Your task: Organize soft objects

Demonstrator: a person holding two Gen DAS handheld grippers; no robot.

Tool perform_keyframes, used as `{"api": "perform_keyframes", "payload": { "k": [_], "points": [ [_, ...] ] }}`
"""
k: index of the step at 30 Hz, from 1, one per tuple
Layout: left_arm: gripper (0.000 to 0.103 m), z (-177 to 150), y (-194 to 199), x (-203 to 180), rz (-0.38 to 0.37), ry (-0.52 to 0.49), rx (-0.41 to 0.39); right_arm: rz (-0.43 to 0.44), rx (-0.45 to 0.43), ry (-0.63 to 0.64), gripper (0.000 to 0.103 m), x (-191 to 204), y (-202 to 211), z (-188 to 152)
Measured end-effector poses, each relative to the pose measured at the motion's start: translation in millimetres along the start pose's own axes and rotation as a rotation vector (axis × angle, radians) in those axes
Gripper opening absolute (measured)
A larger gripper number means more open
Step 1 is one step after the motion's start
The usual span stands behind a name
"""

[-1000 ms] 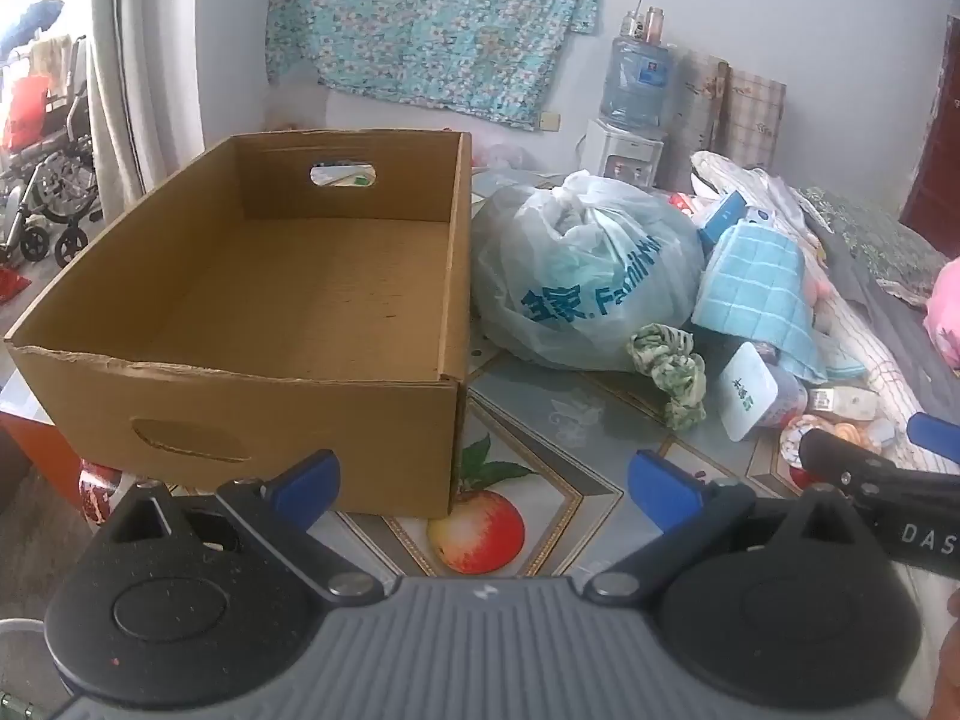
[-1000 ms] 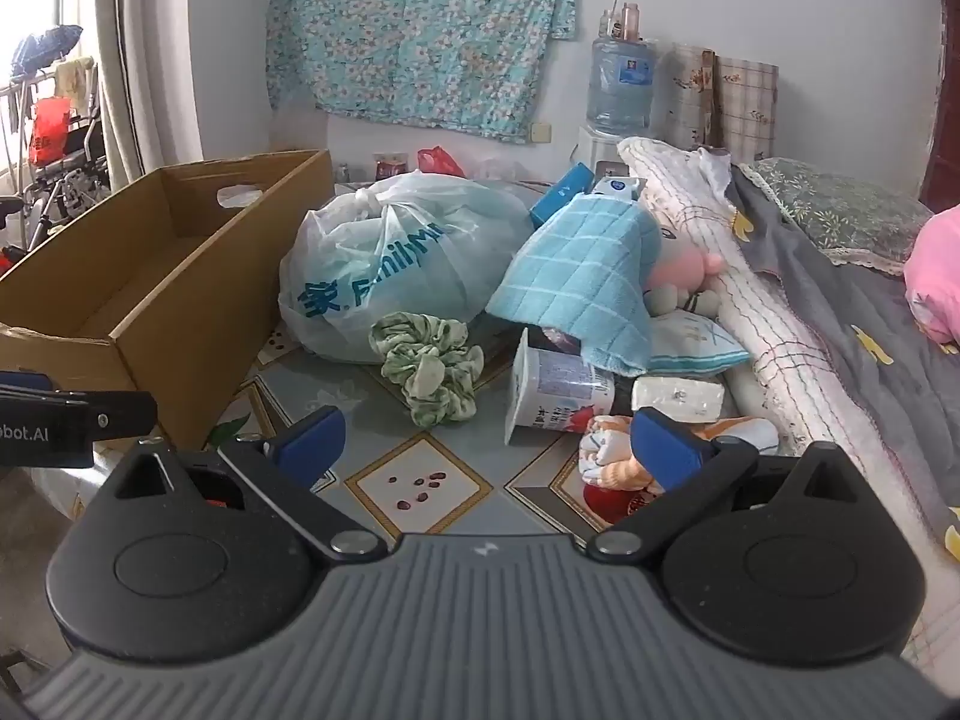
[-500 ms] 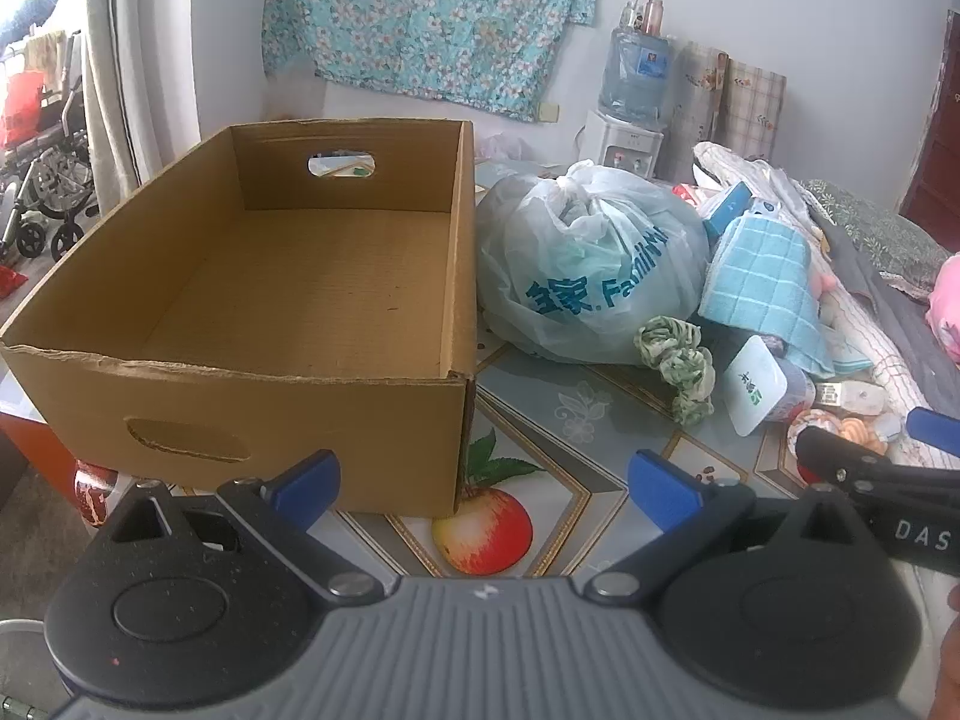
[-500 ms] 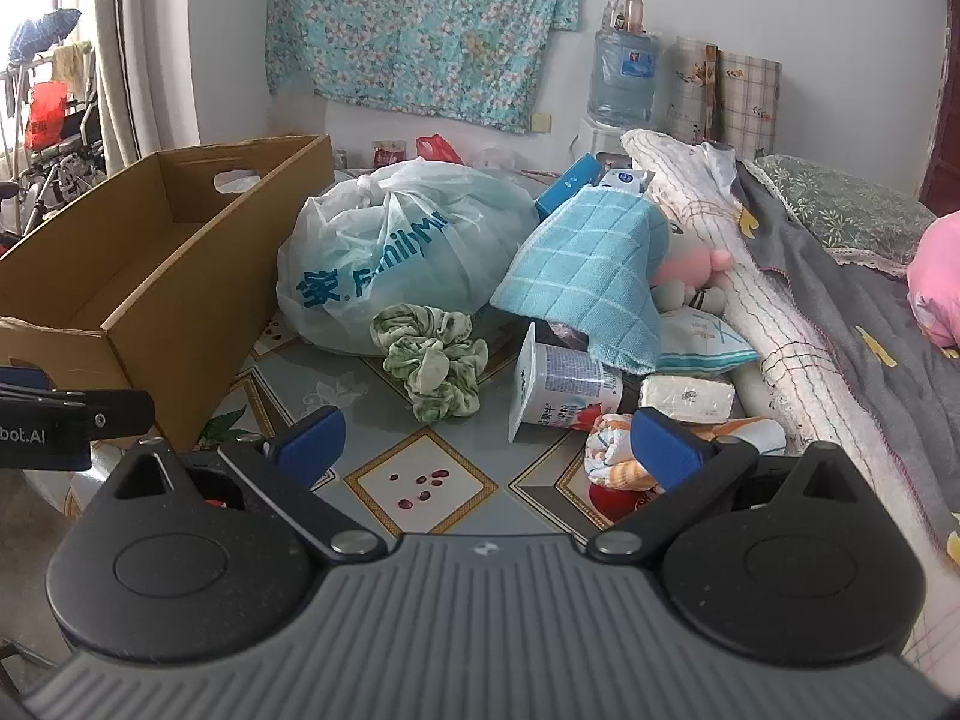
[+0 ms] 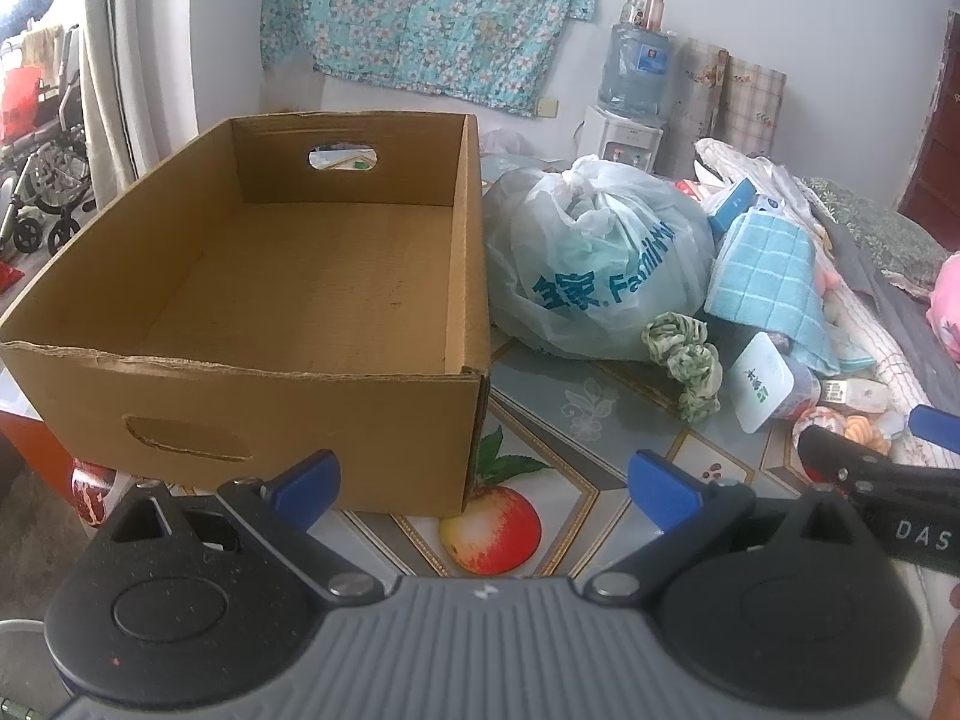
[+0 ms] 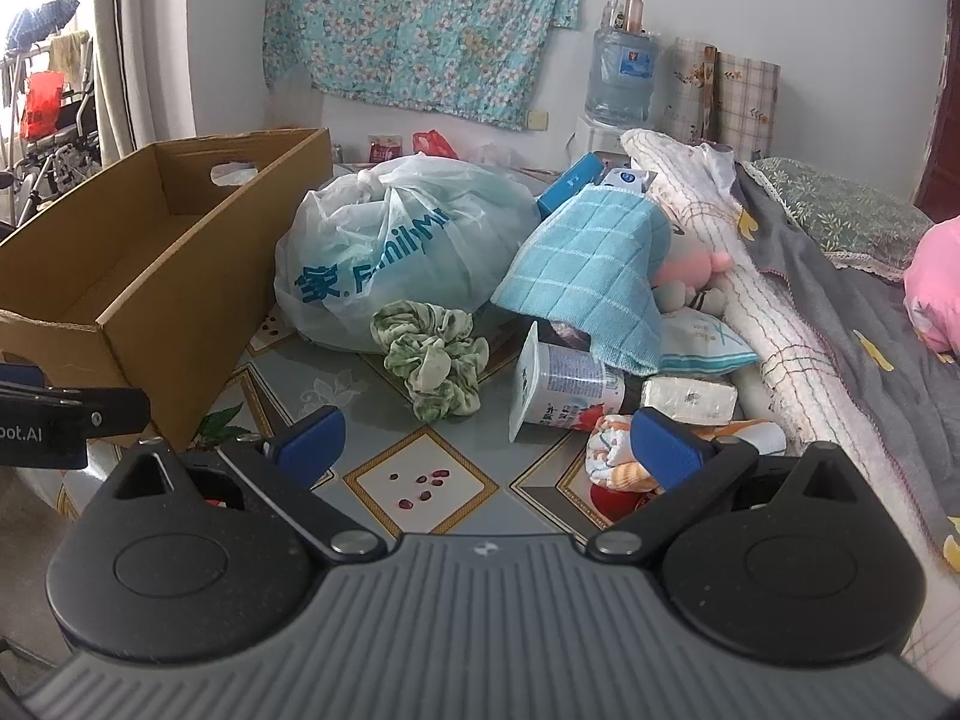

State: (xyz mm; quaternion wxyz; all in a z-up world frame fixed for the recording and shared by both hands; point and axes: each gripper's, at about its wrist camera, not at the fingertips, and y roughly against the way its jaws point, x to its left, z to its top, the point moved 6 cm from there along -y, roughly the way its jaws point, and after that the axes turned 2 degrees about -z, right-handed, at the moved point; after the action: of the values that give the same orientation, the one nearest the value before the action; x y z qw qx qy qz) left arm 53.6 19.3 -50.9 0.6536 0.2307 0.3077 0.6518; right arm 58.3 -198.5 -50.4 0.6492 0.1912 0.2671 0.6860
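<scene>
Right wrist view: green scrunchie (image 6: 433, 360) lies ahead of the spread-fingered right hand-held gripper (image 6: 487, 445).

There is one open brown cardboard box (image 5: 270, 276). Beside it lies one tied, pale translucent plastic bag with blue letters (image 6: 396, 252). I count one green and white fabric scrunchie (image 6: 435, 360), one light blue checked cloth (image 6: 585, 288), one white plastic cup lying on its side (image 6: 561, 387) and one small rolled cloth with orange pattern (image 6: 612, 456). One pink plush toy (image 6: 690, 267) is partly hidden under the cloth. There are two grippers with blue fingertips, the left gripper (image 5: 483, 483) and the right gripper (image 6: 486, 438). One blue water bottle on a white dispenser (image 6: 621, 75) stands at the wall.
</scene>
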Motion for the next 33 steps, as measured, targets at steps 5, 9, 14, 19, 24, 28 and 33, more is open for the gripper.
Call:
{"api": "perform_keyframes", "payload": {
  "k": [5, 9, 14, 19, 24, 28, 33],
  "points": [
    [0.103, -0.7, -1.5, 1.3, -0.002, -0.007, -0.004, 0.004, -0.003, 0.000, 0.102, 0.2, 0.0, 0.2],
    [0.103, -1.0, -1.7, 1.3, -0.003, -0.003, -0.003, 0.006, -0.003, -0.001, 0.102, 0.6, -0.7, 0.3],
    [0.103, -2.6, -1.6, 1.5, -0.005, -0.004, -0.001, 0.001, -0.002, -0.002, 0.102, 0.0, -0.8, 0.2],
    [0.103, -3.5, -2.6, 1.5, -0.003, -0.004, 0.001, 0.001, -0.001, -0.003, 0.102, -0.1, -0.6, 0.0],
    [0.103, -5.7, -4.3, 2.2, 0.001, -0.005, 0.004, 0.003, 0.000, -0.006, 0.102, -1.0, -2.2, -1.3],
    [0.103, -5.4, -4.6, 3.1, 0.004, -0.005, 0.006, 0.005, 0.001, -0.009, 0.102, -1.7, -3.4, -2.5],
    [0.103, -4.8, -5.1, 4.7, 0.009, -0.005, 0.009, 0.004, 0.004, -0.012, 0.102, -3.2, -5.5, -3.1]
  ]
}}
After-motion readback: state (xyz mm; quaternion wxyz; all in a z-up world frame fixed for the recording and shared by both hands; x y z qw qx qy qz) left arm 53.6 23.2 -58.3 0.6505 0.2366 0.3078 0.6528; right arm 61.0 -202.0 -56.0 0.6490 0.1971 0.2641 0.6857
